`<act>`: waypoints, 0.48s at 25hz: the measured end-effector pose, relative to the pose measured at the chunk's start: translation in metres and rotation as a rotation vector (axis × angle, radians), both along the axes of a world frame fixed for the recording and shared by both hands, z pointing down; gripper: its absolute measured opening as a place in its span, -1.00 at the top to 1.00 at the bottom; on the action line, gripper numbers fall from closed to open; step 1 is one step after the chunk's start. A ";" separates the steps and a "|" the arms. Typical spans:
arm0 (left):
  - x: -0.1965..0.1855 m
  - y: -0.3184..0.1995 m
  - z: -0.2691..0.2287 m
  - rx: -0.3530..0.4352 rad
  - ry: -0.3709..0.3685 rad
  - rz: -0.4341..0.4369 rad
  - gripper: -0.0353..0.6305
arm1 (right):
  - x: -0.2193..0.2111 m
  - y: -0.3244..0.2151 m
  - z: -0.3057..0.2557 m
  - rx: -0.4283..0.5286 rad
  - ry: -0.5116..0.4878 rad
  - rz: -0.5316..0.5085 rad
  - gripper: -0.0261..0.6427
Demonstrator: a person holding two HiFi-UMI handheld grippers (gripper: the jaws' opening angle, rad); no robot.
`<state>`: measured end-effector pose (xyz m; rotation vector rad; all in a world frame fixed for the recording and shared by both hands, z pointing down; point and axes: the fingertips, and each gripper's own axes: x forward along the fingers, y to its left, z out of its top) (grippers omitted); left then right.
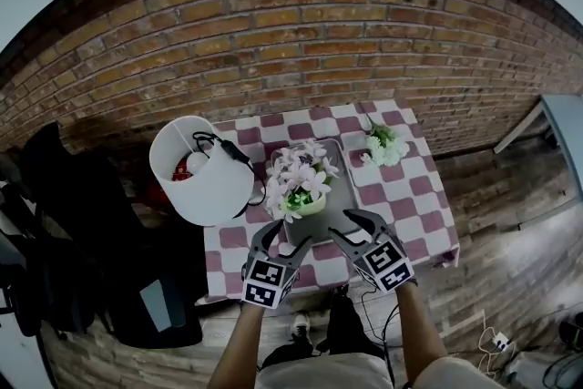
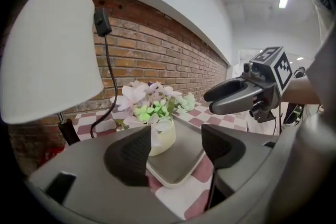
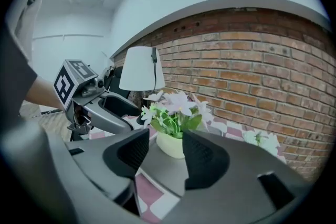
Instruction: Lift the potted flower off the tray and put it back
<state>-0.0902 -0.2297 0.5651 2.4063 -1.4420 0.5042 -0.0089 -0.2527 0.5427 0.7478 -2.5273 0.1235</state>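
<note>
The potted flower [image 1: 301, 185], pink and white blooms in a pale pot, stands on the grey tray [image 1: 339, 196] on the checked table. Both grippers hover at the tray's near edge, short of the pot. My left gripper [image 1: 284, 240] is open and empty; its view shows the pot [image 2: 160, 137] and tray [image 2: 184, 161] beyond its jaws [image 2: 176, 149]. My right gripper [image 1: 351, 226] is open and empty too, with the pot [image 3: 170, 144] ahead of its jaws [image 3: 160, 152]. Each gripper appears in the other's view: the right gripper [image 2: 236, 97], the left gripper [image 3: 105, 107].
A white lamp [image 1: 200, 168] with a black cord stands close to the tray's left side. A loose bunch of white flowers [image 1: 384, 144] lies at the table's far right corner. A brick wall [image 1: 301, 41] backs the table. Dark bags [image 1: 64, 223] sit on the floor at left.
</note>
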 end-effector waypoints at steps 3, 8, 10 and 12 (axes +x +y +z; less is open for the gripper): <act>-0.003 -0.018 0.025 -0.044 -0.023 -0.040 -0.12 | -0.004 -0.022 0.030 -0.035 0.042 -0.050 0.25; -0.018 -0.045 0.058 -0.084 -0.043 -0.095 -0.13 | -0.020 -0.049 0.063 -0.072 0.076 -0.143 0.04; -0.021 -0.052 0.066 -0.085 -0.040 -0.103 -0.13 | -0.023 -0.056 0.076 -0.084 0.085 -0.166 0.00; -0.023 -0.060 0.072 -0.082 -0.045 -0.101 -0.16 | -0.026 -0.063 0.085 -0.092 0.081 -0.177 0.00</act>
